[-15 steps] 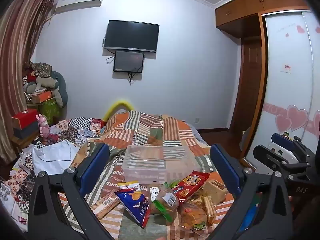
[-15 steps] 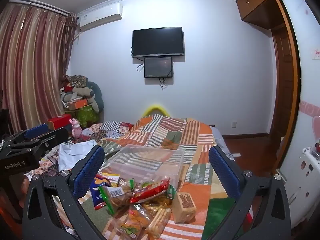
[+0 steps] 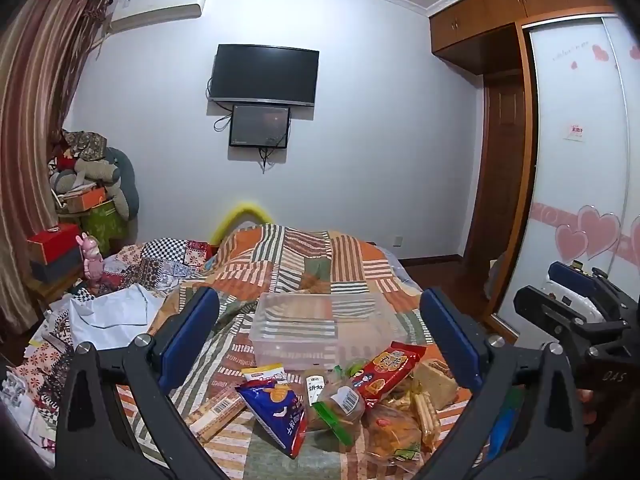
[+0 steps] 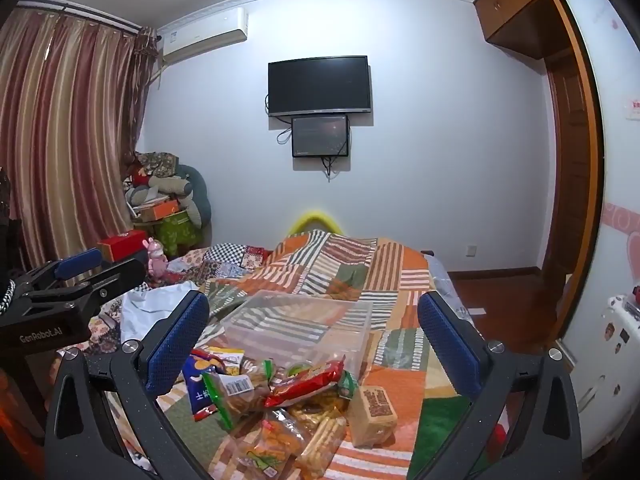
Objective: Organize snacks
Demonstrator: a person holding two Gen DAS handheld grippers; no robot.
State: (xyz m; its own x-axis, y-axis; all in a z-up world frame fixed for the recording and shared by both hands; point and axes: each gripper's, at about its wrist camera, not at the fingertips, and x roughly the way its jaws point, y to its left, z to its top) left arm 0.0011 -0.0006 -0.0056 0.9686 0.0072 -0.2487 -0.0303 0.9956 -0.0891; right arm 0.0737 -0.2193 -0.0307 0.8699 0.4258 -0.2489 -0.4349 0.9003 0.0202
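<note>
Two hand-held grippers, left (image 3: pixel 320 344) and right (image 4: pixel 314 344), jaws wide, level above snacks (image 3: pixel 340 404).

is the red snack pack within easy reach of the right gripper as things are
Probably yes. The right gripper is open and holds nothing, and the red snack pack lies on top of the pile just below and ahead of it, with nothing covering it. The clear bin sits behind.

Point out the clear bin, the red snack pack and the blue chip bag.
clear bin (image 3: pixel 294 350), left wrist view, front wall.
red snack pack (image 3: pixel 390 370), left wrist view, middle of the wrapper.
blue chip bag (image 3: pixel 278 412), left wrist view, printed face.
</note>
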